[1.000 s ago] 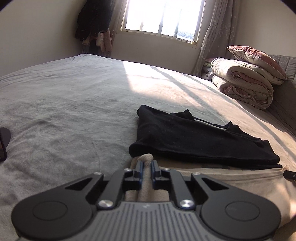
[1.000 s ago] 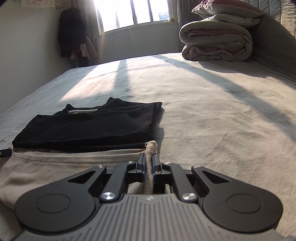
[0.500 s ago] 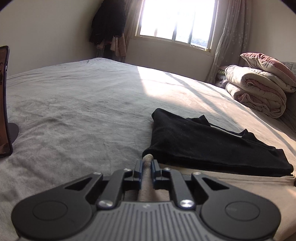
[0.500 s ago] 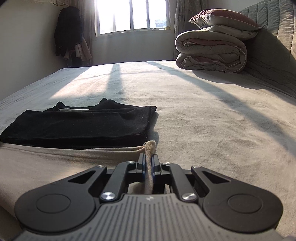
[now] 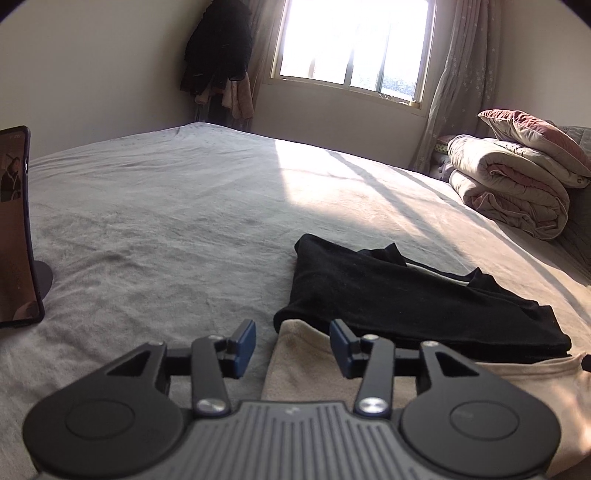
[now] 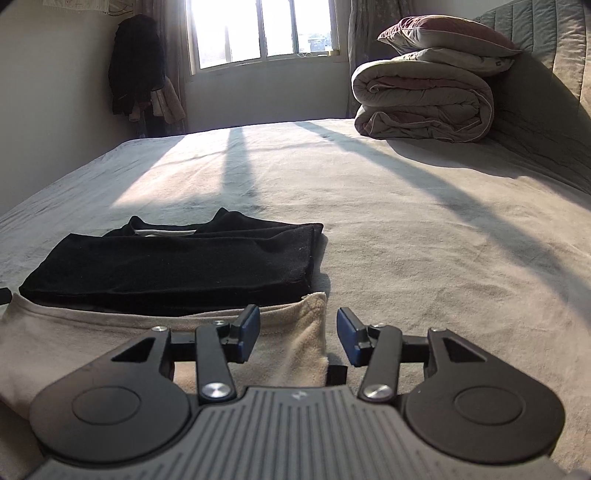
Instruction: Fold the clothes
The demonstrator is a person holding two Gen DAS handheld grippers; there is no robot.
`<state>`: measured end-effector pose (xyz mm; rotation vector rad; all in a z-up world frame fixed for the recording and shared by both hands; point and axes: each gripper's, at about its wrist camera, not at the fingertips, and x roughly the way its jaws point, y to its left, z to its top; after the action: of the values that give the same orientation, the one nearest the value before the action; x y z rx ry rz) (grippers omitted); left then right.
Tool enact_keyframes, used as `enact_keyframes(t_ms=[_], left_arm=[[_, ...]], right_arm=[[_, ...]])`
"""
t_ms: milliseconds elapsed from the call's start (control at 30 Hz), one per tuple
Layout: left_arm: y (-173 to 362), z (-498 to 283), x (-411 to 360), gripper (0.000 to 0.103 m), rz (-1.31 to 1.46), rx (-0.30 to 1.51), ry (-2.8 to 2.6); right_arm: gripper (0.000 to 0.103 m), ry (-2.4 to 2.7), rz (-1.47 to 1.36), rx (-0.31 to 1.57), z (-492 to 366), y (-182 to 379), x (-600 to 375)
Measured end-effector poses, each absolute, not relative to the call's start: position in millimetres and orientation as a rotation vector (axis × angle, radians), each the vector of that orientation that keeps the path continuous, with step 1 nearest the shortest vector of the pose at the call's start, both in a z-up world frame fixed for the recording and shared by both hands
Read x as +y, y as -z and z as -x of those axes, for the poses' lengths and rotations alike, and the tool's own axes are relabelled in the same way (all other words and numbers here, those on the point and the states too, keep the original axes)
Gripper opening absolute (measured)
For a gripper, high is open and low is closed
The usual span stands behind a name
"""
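1. The bed, under a grey cover, fills most of both views; a broad patch of sunlight from the window lies across its far half.
2. A rolled quilt with a pillow stacked on top sits at the far right of the bed, well apart from the clothes.
3. Dark coats hang in the far corner beside the window.
4. The beige garment lies flat at the near edge of the bed, its far hem just under the near edge of the black garment, which is folded into a neat rectangle.
5. A phone stands upright on a round stand at the left of the bed, clear of both garments.
6. The left gripper is opening, about half spread; the left corner of the beige garment lies on the bed between its blue pads, touching neither.
7. The right gripper is opening likewise, and the beige garment's right corner lies loose between its pads.
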<state>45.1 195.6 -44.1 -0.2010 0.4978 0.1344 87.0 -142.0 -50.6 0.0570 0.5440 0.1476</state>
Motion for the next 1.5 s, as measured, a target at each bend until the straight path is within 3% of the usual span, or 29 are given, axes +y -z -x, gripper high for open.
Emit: enact_keyframes(t_ms=[67, 167, 433, 533, 667, 700, 767, 833, 1367, 1433, 1467, 1500], left_arm=[[42.6, -43.9, 186.2, 0.046, 0.169, 0.489, -0.108], [47.1, -49.1, 178.1, 0.057, 0.12, 0.519, -0.099], [62.1, -58.5, 186.6, 0.058, 0.121, 0.592, -0.151], [63.0, -60.6, 197.8, 0.057, 0.218, 0.573, -0.16], [65.9, -64.3, 206.4, 0.053, 0.316, 0.568, -0.142], [66.7, -64.3, 206.3, 0.049, 0.313, 0.566, -0.131], [68.2, -64.2, 205.3, 0.028, 0.297, 0.571, -0.121], [67.7, -63.0, 205.9, 0.021, 0.293, 0.562, -0.121], [65.9, -72.2, 221.7, 0.024, 0.437, 0.597, -0.113], [63.6, -71.4, 220.2, 0.022, 0.405, 0.597, -0.111], [63.4, -67.5, 217.9, 0.017, 0.372, 0.575, -0.109], [63.4, -63.2, 215.4, 0.014, 0.338, 0.549, -0.107]], right_arm=[[0.051, -0.176, -0.056, 0.537, -82.9, 46.9, -135.6], [0.051, -0.219, -0.04, 0.532, -79.1, 45.0, -126.2], [0.051, -0.343, 0.071, 0.613, -77.4, 66.0, -102.4], [0.056, -0.369, 0.185, 0.613, -70.5, 73.2, -90.1], [0.056, -0.387, 0.241, 0.625, -64.5, 70.2, -86.3], [0.056, -0.39, 0.241, 0.63, -64.0, 69.3, -87.0], [0.057, -0.395, 0.234, 0.637, -65.5, 67.1, -87.9], [0.057, -0.399, 0.223, 0.642, -67.7, 64.8, -88.7], [0.057, -0.11, 0.001, 0.584, -107.6, 60.9, -154.2], [0.05, -0.126, -0.031, 0.597, -110.6, 67.6, -157.2], [0.024, -0.137, -0.042, 0.597, -110.4, 70.5, -156.8], [0.013, -0.149, -0.048, 0.594, -109.2, 73.2, -155.7]])
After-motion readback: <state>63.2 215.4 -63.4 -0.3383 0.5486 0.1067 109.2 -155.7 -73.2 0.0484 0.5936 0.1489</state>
